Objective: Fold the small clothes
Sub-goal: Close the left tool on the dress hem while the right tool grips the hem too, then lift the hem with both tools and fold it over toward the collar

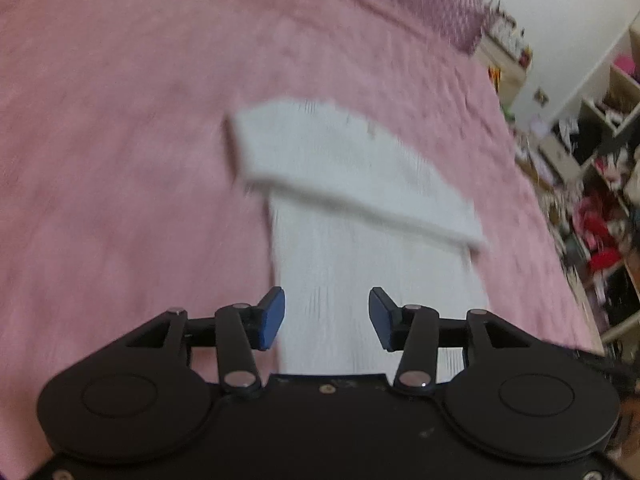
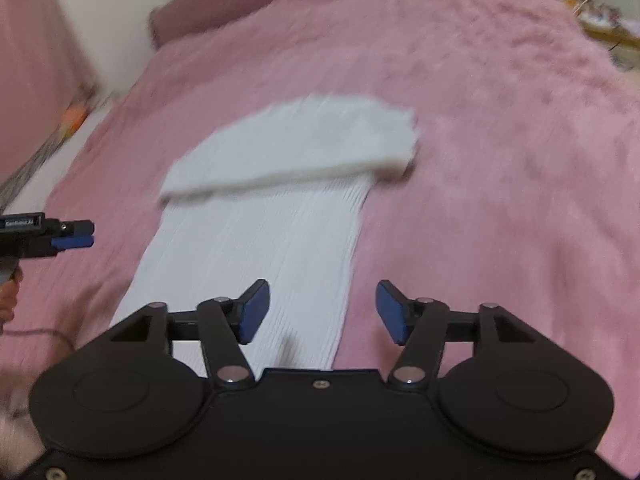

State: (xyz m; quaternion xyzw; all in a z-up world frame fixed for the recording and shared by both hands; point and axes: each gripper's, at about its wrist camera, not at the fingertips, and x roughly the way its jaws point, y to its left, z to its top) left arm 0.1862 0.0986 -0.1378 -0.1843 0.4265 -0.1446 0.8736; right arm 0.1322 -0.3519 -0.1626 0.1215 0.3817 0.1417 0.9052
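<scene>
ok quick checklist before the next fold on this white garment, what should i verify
1. Left tongs open and empty: ok.
2. Right tongs open and empty: ok.
3. White garment lies on the pink blanket, far end already folded over: ok.
4. Near part flat, no big wrinkles: cannot tell, the pictures are blurred.
5. Near hem within reach of both tongs: cannot tell, it is hidden below the gripper bodies.
</scene>
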